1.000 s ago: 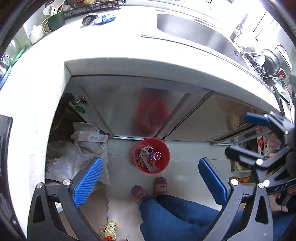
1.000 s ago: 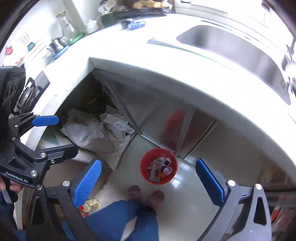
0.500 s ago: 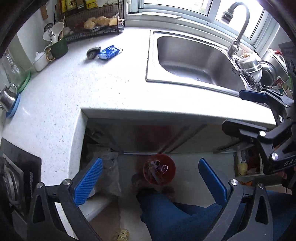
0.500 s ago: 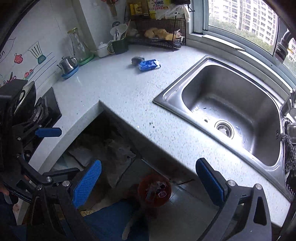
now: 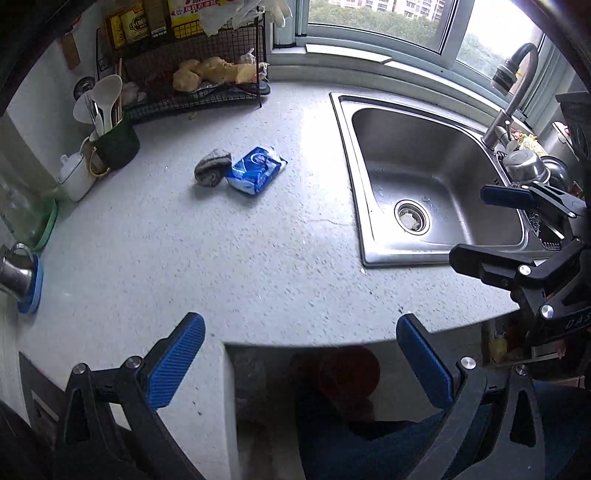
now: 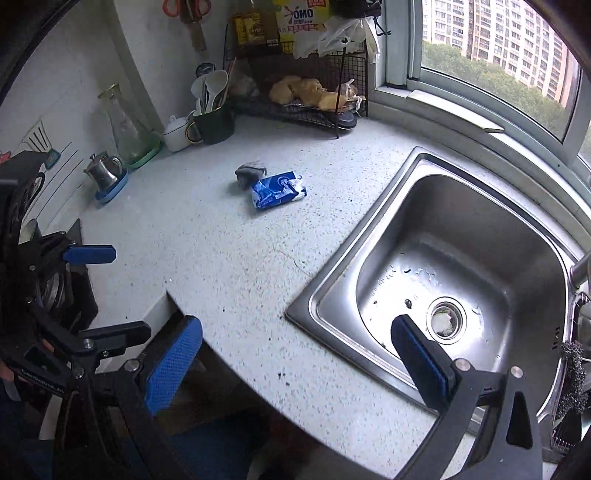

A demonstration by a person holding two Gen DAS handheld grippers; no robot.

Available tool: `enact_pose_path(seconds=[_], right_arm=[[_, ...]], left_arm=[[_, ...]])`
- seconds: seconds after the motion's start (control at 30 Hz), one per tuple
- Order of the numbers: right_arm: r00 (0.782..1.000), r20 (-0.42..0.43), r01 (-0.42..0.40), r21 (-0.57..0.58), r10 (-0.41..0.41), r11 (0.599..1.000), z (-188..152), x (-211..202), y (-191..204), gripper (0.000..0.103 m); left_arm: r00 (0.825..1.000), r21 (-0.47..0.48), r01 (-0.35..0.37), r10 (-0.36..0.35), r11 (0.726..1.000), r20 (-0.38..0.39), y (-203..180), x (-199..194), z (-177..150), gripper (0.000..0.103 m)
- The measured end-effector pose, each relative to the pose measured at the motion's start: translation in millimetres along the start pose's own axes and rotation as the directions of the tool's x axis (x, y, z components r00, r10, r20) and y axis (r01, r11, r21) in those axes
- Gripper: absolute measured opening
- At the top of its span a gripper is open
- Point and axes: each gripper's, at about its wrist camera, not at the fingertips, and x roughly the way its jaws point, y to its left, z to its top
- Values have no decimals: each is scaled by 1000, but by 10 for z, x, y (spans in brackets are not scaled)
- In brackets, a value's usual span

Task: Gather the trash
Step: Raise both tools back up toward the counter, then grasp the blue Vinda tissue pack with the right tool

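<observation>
left gripper (image 5: 301, 356) jaws apart, empty | right gripper (image 6: 295, 354) jaws apart, empty | blue plastic wrapper (image 5: 255, 174) touching grey scouring pad (image 5: 213, 171) on speckled white countertop (image 5: 184, 258)

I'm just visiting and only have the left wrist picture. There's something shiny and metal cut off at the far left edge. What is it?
Observer: A small steel teapot with a lid and a spout, standing on a blue coaster.
Operator: Fun! Anything on the wall above it that I'm missing?
Observer: Yes, what looks like a pair of red-handled scissors hangs high on the wall, left of the wire rack.
</observation>
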Motion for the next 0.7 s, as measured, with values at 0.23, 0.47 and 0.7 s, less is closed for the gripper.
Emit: enact_pose_path(seconds=[0.23,0.47,0.7], right_arm=[[1000,-20,15,8,-15,1000,500,344,-17,102],[994,-105,-4,-81,-5,997,901,829,107,102],[977,-211,-11,-84,-7,996,1274,1403,139,102]], left_arm=[[1000,28,3,-3,1000,-15,476,227,499,103],[999,25,1,0,1000,-48,902,482,806,103],[994,-26,9,-12,1000,-109,1333,816,931,103]])
